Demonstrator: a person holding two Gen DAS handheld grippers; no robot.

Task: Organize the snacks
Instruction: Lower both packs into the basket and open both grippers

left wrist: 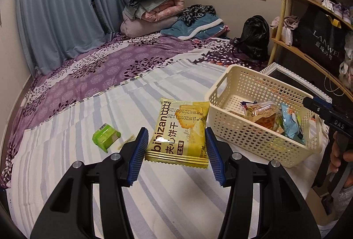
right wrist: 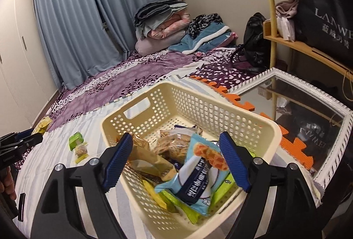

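My left tongs (left wrist: 176, 150) hold a biscuit packet (left wrist: 179, 133) above the bed (left wrist: 88, 75); a small snack (left wrist: 106, 138) lies left of it, the basket (left wrist: 222, 119) right — my right tongs (right wrist: 176, 161) hang over packets (right wrist: 198, 172) inside it, a framed mirror (right wrist: 293, 104) beyond.

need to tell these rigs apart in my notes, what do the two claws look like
Both look alike. The left claw and the right claw each have two black plastic fingers with slotted arms, silver pivot bolts and blue ribbed pads. White "DAS" lettering marks the right one's black body. No sleeves or cables show.
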